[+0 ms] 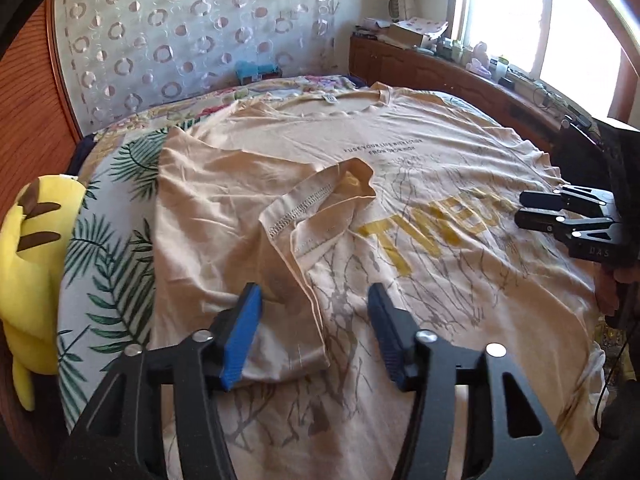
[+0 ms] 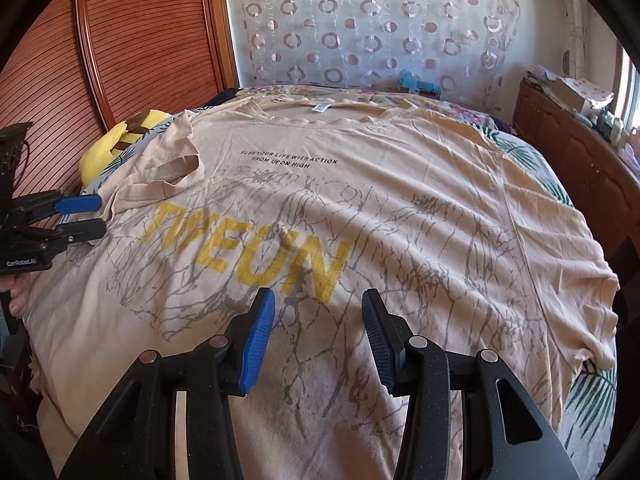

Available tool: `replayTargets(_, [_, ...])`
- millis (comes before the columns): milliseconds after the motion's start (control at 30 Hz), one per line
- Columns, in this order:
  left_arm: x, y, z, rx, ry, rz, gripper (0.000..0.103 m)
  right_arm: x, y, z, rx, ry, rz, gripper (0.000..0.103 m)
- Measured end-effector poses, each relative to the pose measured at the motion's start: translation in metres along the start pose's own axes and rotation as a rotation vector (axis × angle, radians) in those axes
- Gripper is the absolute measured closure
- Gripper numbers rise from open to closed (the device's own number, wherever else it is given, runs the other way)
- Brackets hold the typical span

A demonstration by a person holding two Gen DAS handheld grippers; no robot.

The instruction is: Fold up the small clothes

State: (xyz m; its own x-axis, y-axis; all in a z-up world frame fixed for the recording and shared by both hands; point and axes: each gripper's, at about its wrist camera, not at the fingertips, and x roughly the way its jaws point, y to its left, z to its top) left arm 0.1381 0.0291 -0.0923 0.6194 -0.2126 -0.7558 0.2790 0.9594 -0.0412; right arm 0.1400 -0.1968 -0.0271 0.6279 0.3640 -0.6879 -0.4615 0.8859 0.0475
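Note:
A beige T-shirt [image 1: 440,168] with yellow lettering and a grey branch print lies face up across the bed; it also fills the right wrist view [image 2: 400,184]. Its left sleeve [image 1: 316,208] is folded inward over the chest and shows in the right wrist view [image 2: 172,168]. My left gripper [image 1: 314,300] is open and empty, just above the folded sleeve's lower edge. It shows at the left of the right wrist view [image 2: 94,216]. My right gripper [image 2: 318,306] is open and empty, above the shirt below the lettering. It shows at the right of the left wrist view [image 1: 532,208].
A yellow plush toy [image 1: 32,248] lies at the bed's left edge on the leaf-print bedsheet [image 1: 104,264]. A wooden headboard shelf [image 1: 472,76] with small items runs under the window. A wooden slatted door [image 2: 132,48] and a circle-patterned curtain [image 2: 380,20] stand behind the bed.

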Motion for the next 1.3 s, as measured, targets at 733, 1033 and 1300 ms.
replayTargets(733, [-0.005,-0.011,0.001,0.040,0.020,0.050,0.061,0.001,-0.005,0.000,0.029,-0.012,-0.004,0.056])
replayTargets(1033, [-0.035,-0.007,-0.004,0.067,-0.050,0.042,0.098,0.001,-0.005,0.000,0.029,-0.015,-0.001,0.056])
replayTargets(1300, [-0.055,-0.024,-0.016,0.137,-0.018,-0.015,0.073,0.002,-0.006,0.000,0.034,-0.012,0.003,0.056])
